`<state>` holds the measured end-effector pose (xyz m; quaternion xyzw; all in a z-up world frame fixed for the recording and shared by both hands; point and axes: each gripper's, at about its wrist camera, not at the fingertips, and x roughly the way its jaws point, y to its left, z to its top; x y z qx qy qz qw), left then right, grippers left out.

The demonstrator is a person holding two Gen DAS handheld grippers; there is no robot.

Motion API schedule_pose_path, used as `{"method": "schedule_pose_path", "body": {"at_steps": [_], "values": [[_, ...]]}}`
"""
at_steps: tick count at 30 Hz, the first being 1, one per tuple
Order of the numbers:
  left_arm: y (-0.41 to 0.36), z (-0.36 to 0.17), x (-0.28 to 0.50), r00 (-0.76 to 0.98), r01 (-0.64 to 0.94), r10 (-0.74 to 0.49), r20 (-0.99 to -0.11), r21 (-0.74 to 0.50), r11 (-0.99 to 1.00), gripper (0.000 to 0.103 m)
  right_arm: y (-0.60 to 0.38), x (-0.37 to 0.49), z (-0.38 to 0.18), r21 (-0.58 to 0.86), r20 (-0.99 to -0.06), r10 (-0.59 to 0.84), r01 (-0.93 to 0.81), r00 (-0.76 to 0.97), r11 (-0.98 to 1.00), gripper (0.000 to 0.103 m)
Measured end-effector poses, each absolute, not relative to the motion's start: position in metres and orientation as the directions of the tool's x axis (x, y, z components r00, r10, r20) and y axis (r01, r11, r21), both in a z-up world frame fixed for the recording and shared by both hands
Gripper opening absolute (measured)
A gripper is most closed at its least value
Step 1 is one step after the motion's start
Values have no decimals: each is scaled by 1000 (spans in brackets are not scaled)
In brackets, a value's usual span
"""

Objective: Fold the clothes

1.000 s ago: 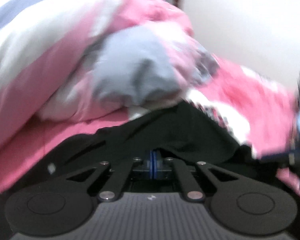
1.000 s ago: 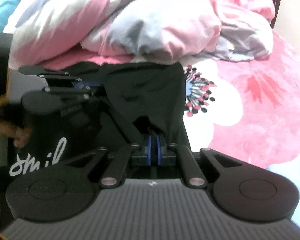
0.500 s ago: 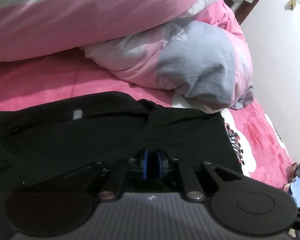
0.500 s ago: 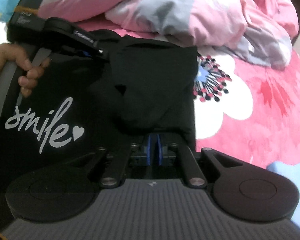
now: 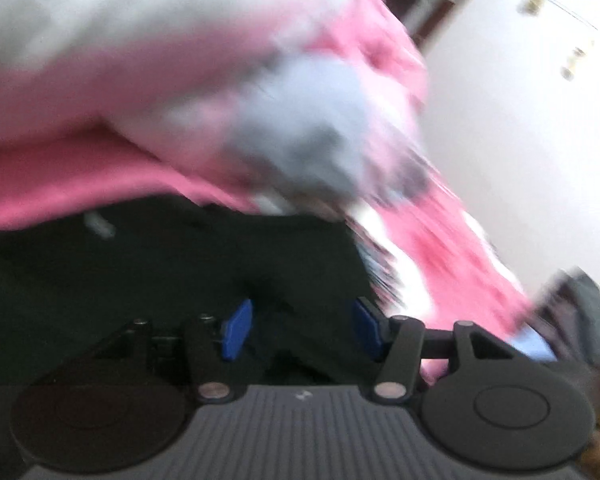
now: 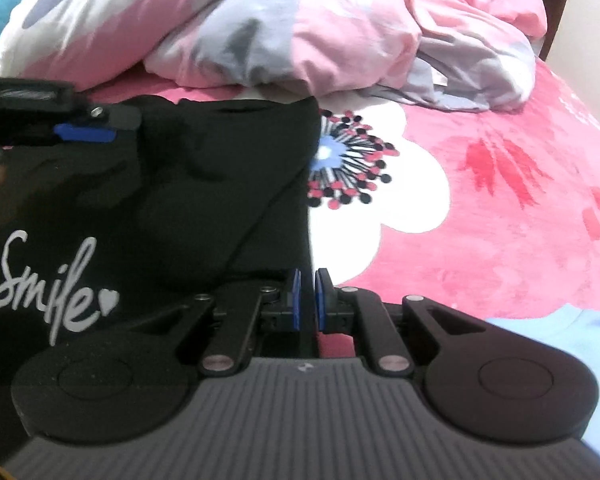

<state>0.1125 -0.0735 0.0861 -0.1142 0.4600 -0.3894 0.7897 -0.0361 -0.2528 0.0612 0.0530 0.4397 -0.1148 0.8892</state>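
While left tool (image 5: 302,330) spreads over black shirt (image 6: 204,184), right tool (image 6: 305,300) barely parted.

Rumpled pink-grey duvet (image 6: 300,28) on pink floral bedsheet (image 6: 500,200) — white wall (image 5: 520,120) beyond.

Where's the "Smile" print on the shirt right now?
In the right wrist view the Smile print sits lower left on the black shirt, left of the right gripper.
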Motion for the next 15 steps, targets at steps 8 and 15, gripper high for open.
{"method": "schedule_pose_path", "body": {"at_steps": [8,15], "values": [[-106,47,98,146,432,-690,-708,-582,689,40,-268,-30,51,100,-826,-41,217,562,971,24],[-80,47,107,189,310,-697,-691,-632,710,1,-275,-35,50,84,-824,-64,233,564,969,3]]}}
